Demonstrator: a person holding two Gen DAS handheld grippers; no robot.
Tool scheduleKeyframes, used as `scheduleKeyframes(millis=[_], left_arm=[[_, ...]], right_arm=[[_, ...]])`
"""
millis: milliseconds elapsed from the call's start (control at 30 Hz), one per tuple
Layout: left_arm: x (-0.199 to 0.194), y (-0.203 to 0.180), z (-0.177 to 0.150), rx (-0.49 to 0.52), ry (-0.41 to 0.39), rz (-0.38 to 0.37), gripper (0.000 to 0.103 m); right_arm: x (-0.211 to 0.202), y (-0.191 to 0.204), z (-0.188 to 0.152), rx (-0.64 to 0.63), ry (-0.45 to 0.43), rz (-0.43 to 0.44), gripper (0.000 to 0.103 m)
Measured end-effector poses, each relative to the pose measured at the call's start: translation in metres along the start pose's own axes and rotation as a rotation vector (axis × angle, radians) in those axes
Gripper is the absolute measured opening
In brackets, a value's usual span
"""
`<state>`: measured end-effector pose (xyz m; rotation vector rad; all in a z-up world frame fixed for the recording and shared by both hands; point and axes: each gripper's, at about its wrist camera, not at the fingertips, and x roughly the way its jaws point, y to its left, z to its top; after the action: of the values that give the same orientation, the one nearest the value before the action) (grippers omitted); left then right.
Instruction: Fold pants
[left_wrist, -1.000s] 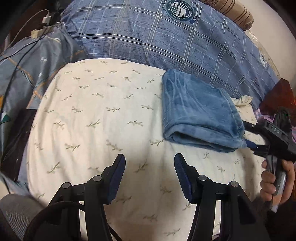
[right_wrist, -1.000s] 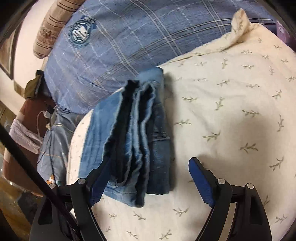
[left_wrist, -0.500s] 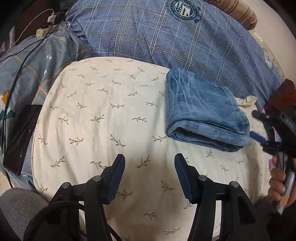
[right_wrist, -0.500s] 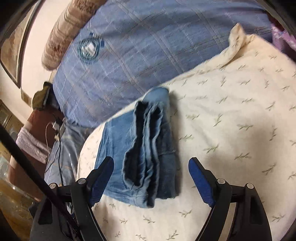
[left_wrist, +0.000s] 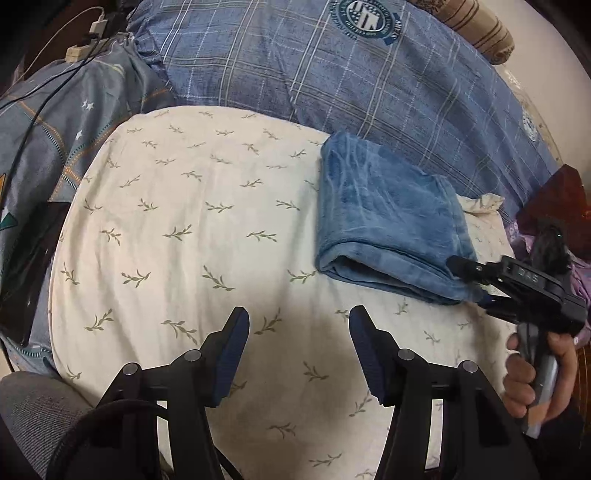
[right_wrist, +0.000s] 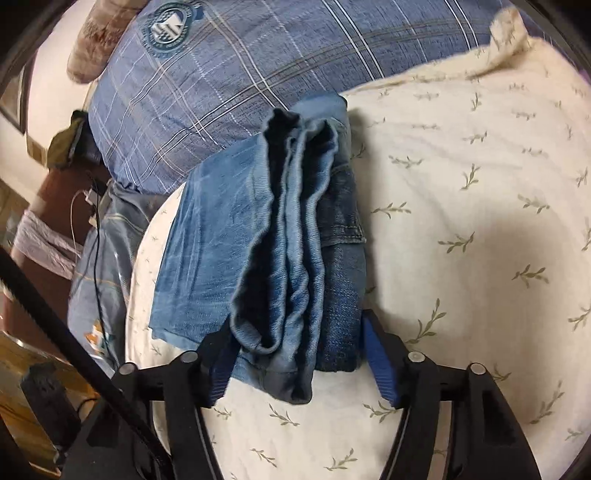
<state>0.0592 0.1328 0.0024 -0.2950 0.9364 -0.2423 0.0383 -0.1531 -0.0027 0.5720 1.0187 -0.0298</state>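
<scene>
Over on the far left, a grey patterned quilt (left_wrist: 92, 122) with a black cable (left_wrist: 33, 107) trailing across it, and then the cream leaf-print pillow (left_wrist: 192, 229) that carries all the action. The left claw (left_wrist: 299, 332) hovers over the near part of that pillow, released, jaws wide apart with nothing between them, well clear of the garment. Moving right, the pants (left_wrist: 384, 218) lie on the right part of the pillow, already a thick, squared denim bundle, rounded fold edge facing near and left, with the big blue plaid pillow (left_wrist: 369, 81) just behind. From the right wrist view the pants (right_wrist: 280, 251) show their open end: several stacked layers of light wash beside a darker seamed panel. The right claw (right_wrist: 295, 347) straddles that near end, one pad on each side of the stack, and the jaws look spread rather than clamped; cloth sits between them but I judge no real pinch yet. In the left view the right claw (left_wrist: 476, 284) meets the bundle's near right corner. Handling call: denim is soft but weighty, with enough body to hold a crease, and the layers may slide and fan apart if only the top ones get caught. Best hold looks like the whole stack at that near end, all layers together. The fold itself appears nearly complete.
</scene>
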Motion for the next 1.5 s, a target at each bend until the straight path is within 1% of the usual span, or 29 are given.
scheduleKeyframes(millis=[100, 200, 300, 400, 533, 600, 667, 700, 733, 767, 800, 833, 867, 933, 967, 1000, 1033, 1067, 1100, 1133, 1200, 1267, 1300, 1333, 1367, 1400, 1433, 1467, 1500], left_arm=[[0.002, -0.002, 0.000, 0.002, 0.004, -0.003, 0.058], [0.014, -0.008, 0.002, -0.002, 0.022, -0.006, 0.058], [0.021, -0.013, 0.008, -0.012, 0.024, -0.019, 0.058], [0.029, -0.012, 0.017, -0.046, 0.026, -0.057, 0.058], [0.041, -0.004, 0.044, -0.089, 0.012, -0.091, 0.058], [0.046, 0.002, 0.061, -0.106, 0.001, -0.103, 0.058], [0.053, 0.013, 0.077, -0.157, -0.001, -0.093, 0.058], [0.056, 0.018, 0.081, -0.174, 0.002, -0.111, 0.058], [0.059, 0.022, 0.083, -0.185, 0.007, -0.151, 0.059], [0.066, 0.027, 0.081, -0.187, 0.027, -0.185, 0.059], [0.072, 0.030, 0.079, -0.198, 0.058, -0.189, 0.059], [0.079, 0.032, 0.075, -0.222, 0.095, -0.204, 0.059], [0.083, 0.033, 0.075, -0.233, 0.115, -0.228, 0.059], [0.091, 0.030, 0.075, -0.240, 0.137, -0.282, 0.059], [0.095, 0.024, 0.076, -0.218, 0.147, -0.302, 0.059], [0.097, 0.017, 0.077, -0.188, 0.156, -0.317, 0.058], [0.099, 0.008, 0.076, -0.148, 0.157, -0.318, 0.057], [0.102, 0.002, 0.075, -0.116, 0.153, -0.282, 0.057], [0.107, -0.004, 0.074, -0.076, 0.150, -0.226, 0.054], [0.113, -0.008, 0.072, -0.054, 0.149, -0.200, 0.048], [0.111, -0.008, 0.072, -0.086, 0.112, -0.232, 0.023], [0.104, -0.016, 0.077, -0.046, 0.064, -0.247, 0.020], [0.105, -0.015, 0.078, -0.059, 0.060, -0.247, 0.020], [0.110, -0.010, 0.077, -0.088, 0.074, -0.251, 0.022], [0.113, -0.008, 0.076, -0.105, 0.086, -0.248, 0.027], [0.114, -0.005, 0.075, -0.111, 0.085, -0.234, 0.037], [0.113, -0.006, 0.074, -0.104, 0.072, -0.207, 0.041], [0.107, -0.010, 0.071, -0.082, 0.041, -0.160, 0.046], [0.100, -0.013, 0.069, -0.056, 0.010, -0.124, 0.049]], right_arm=[[-0.001, 0.001, 0.000, 0.001, -0.009, -0.007, 0.070], [-0.006, 0.003, -0.003, -0.014, -0.025, -0.028, 0.074], [-0.008, 0.000, -0.002, 0.000, -0.025, -0.020, 0.074], [-0.012, -0.001, 0.000, 0.007, -0.045, -0.027, 0.074], [-0.024, -0.002, 0.004, -0.001, -0.102, -0.040, 0.075], [-0.029, -0.004, 0.006, 0.006, -0.109, -0.038, 0.075], [-0.033, -0.005, 0.006, 0.015, -0.124, -0.027, 0.077], [-0.034, -0.006, 0.006, 0.018, -0.121, -0.020, 0.077], [-0.033, -0.007, 0.007, 0.025, -0.108, -0.007, 0.077], [-0.031, -0.008, 0.007, 0.030, -0.095, 0.012, 0.077], [-0.030, -0.007, 0.008, 0.030, -0.084, 0.027, 0.077], [-0.027, -0.005, 0.008, 0.027, -0.071, 0.034, 0.077], [-0.024, -0.003, 0.008, 0.020, -0.062, 0.034, 0.077], [-0.013, 0.001, 0.008, 0.002, -0.027, 0.006, 0.077], [-0.008, 0.001, 0.008, -0.004, -0.006, -0.022, 0.073], [-0.003, 0.001, 0.007, -0.005, 0.009, -0.042, 0.072], [-0.001, 0.000, 0.006, -0.001, 0.016, -0.025, 0.065], [0.000, 0.000, 0.006, -0.001, 0.019, -0.006, 0.060], [0.000, 0.001, 0.006, -0.007, 0.018, -0.007, 0.060], [0.001, 0.002, 0.006, -0.017, 0.020, -0.012, 0.057], [0.001, 0.003, 0.006, -0.027, 0.020, -0.011, 0.050], [-0.003, 0.010, 0.005, -0.069, -0.005, -0.010, 0.040], [-0.006, 0.015, 0.005, -0.089, -0.019, -0.009, 0.040], [-0.007, 0.019, 0.003, -0.112, -0.034, -0.015, 0.040], [-0.007, 0.021, 0.002, -0.128, -0.041, -0.023, 0.041], [-0.006, 0.021, 0.000, -0.132, -0.040, -0.032, 0.044], [-0.005, 0.022, -0.001, -0.128, -0.043, -0.040, 0.050], [-0.006, 0.022, -0.002, -0.125, -0.052, -0.055, 0.054], [-0.008, 0.023, -0.004, -0.124, -0.069, -0.073, 0.056]])
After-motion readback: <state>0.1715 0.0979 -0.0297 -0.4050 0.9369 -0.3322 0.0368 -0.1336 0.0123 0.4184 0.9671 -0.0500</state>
